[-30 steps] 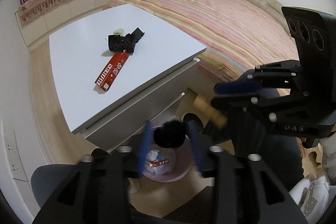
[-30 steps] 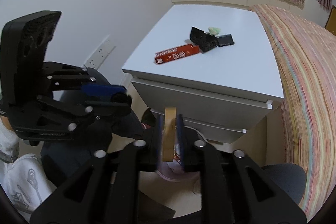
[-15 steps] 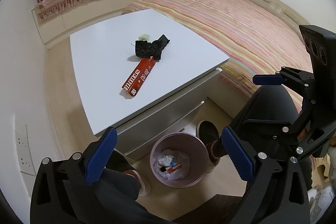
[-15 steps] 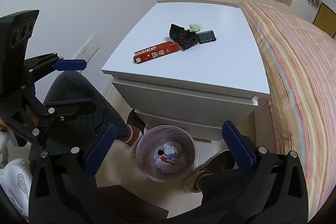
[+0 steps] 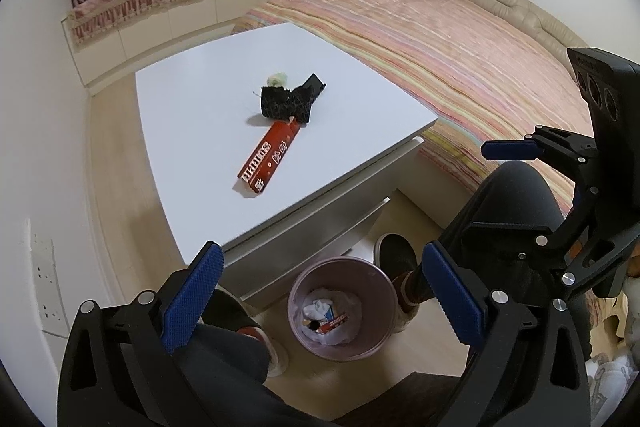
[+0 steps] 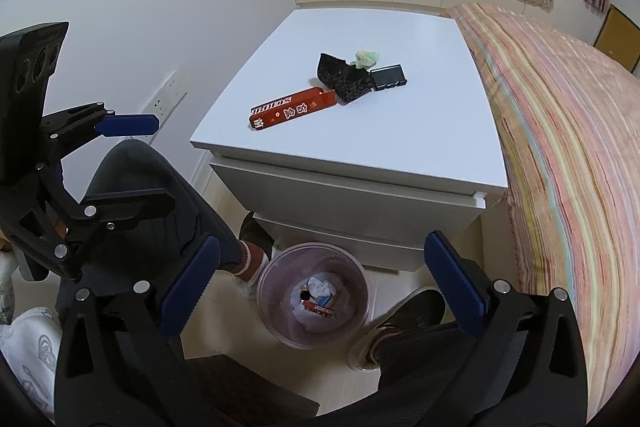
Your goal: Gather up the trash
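Observation:
A long red box (image 5: 270, 156) (image 6: 292, 108), a black patterned wrapper (image 5: 285, 103) (image 6: 345, 79), a small black box (image 5: 314, 85) (image 6: 388, 76) and a pale green crumpled scrap (image 5: 277, 79) (image 6: 366, 57) lie on the white nightstand (image 5: 200, 131) (image 6: 400, 131). A pink trash bin (image 5: 340, 307) (image 6: 312, 295) with rubbish inside stands on the floor below it. My left gripper (image 5: 320, 291) and right gripper (image 6: 320, 283) are both open and empty, held above the bin.
A bed with a striped cover (image 5: 460, 67) (image 6: 560, 107) borders the nightstand. The person's legs and shoes (image 5: 394, 255) (image 6: 256, 251) flank the bin. A wall with sockets (image 6: 166, 97) is at the left.
Both grippers opened and let go of what they held: the left a dark lump, the right a tan piece. Both then rose away from the bin.

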Available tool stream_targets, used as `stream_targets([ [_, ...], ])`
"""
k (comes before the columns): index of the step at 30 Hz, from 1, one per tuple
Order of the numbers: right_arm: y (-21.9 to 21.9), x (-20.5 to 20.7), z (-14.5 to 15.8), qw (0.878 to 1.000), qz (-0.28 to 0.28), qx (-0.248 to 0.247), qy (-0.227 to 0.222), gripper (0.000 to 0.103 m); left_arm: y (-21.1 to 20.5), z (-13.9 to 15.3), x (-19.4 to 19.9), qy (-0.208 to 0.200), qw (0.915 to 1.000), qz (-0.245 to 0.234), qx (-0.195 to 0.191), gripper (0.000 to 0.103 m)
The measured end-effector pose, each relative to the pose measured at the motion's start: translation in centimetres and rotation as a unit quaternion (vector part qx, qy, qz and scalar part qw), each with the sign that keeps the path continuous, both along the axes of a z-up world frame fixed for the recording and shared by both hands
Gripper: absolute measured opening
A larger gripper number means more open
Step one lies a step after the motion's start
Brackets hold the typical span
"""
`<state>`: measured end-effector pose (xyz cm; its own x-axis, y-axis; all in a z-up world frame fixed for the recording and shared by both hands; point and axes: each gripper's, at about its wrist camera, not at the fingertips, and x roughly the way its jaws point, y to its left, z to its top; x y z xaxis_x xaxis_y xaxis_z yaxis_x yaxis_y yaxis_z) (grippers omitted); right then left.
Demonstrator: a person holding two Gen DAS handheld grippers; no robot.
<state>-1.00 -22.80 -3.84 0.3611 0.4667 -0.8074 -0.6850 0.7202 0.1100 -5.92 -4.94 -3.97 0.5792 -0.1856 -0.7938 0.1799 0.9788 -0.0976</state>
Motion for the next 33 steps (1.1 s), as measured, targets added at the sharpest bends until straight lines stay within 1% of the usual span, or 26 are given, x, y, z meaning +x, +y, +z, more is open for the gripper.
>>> stream_targets([
  [3,0.0,0.4,0.5,1.0,-0.002,0.002,-0.004,0.1,0.0,0.5,0.4,-0.008,0.9999,-0.004,0.006,0.096],
  [10,0.2,2.0,1.8,1.0,-0.005,0.004,-0.015,0.1,0.6,1.5,1.9,-0.014,0.9999,-0.002,0.004,0.096],
  [16,0.7,4.2,2.6,1.0,-0.01,0.001,-0.023,0.1,1.2,1.7,3.9,-0.016,0.9998,-0.004,0.007,0.096],
  [23,1.8,7.5,2.4,0.999,-0.01,-0.012,-0.028,0.1,1.9,0.8,6.7,-0.003,0.9998,-0.008,0.019,0.096],
  [33,3.3,12.0,0.7,0.999,-0.012,-0.028,-0.018,0.1,2.5,-1.3,9.6,0.021,0.9995,-0.015,0.015,0.096],
])
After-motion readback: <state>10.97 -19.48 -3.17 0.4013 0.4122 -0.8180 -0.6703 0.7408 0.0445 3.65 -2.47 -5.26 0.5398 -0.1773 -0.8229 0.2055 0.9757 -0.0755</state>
